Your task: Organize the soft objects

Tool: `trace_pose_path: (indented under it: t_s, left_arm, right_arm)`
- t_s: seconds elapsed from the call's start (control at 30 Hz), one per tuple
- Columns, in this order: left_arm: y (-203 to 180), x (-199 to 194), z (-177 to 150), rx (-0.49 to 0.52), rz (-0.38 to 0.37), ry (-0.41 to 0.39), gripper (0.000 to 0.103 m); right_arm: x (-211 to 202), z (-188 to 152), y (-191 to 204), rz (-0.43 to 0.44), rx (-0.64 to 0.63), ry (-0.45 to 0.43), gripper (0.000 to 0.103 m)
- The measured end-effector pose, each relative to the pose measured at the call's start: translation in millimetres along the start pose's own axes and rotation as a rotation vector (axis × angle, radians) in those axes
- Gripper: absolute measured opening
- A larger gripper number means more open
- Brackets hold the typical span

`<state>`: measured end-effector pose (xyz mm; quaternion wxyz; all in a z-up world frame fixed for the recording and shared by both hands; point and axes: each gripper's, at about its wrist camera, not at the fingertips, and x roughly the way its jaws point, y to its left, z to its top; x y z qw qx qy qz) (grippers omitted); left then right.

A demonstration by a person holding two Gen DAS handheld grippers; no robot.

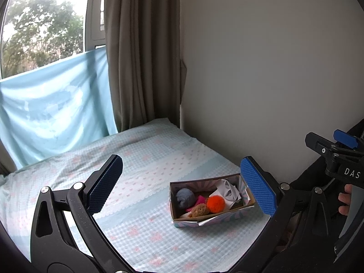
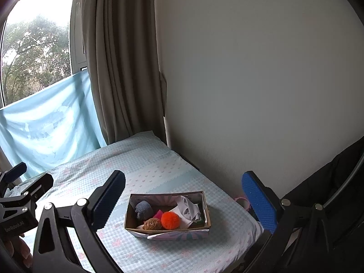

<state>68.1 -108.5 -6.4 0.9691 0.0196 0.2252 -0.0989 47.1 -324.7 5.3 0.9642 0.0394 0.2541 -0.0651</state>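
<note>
While both grippers' ribbed fingers gape empty, fluffy pompoms [image 2: 170, 220] fill the cardboard box [image 2: 167, 231].

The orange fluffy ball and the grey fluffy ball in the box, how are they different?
The orange pom-pom is bright and round; the grey pom-pom is dull and looks a bit lumpier. The orange one lies near the front wall of the box, by the middle, while the grey one sits in the back left corner. The orange one touches a brown ball. Both look fuzzy and are alike in size.
</note>
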Motion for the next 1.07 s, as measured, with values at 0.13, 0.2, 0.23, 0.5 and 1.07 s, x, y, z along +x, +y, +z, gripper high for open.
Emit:
trace_pose_path:
  t_s: [0.13,0.2,0.23,0.5,1.07]
  left_arm:
    - [1,0,2,0.007,0.005,-0.013,0.103]
    - [0,0,3,0.010,0.003,-0.016,0.103]
    - [0,1,3,0.011,0.003,-0.017,0.103]
    - [2,5,4,0.014,0.000,-0.015,0.103]
    - [17,10,2,0.023,0.053,-0.050,0.103]
  right_arm:
    - [2,2,0,0.000,0.002,-0.007,0.102]
    - [2,1,0,0.001,0.004,-0.008,0.102]
    - [2,2,0,0.000,0.005,-0.009,0.102]
    - [4,3,0,-0.007,0.011,-0.016,0.102]
    - [13,2,14,-0.009,0.007,-0.005,0.102]
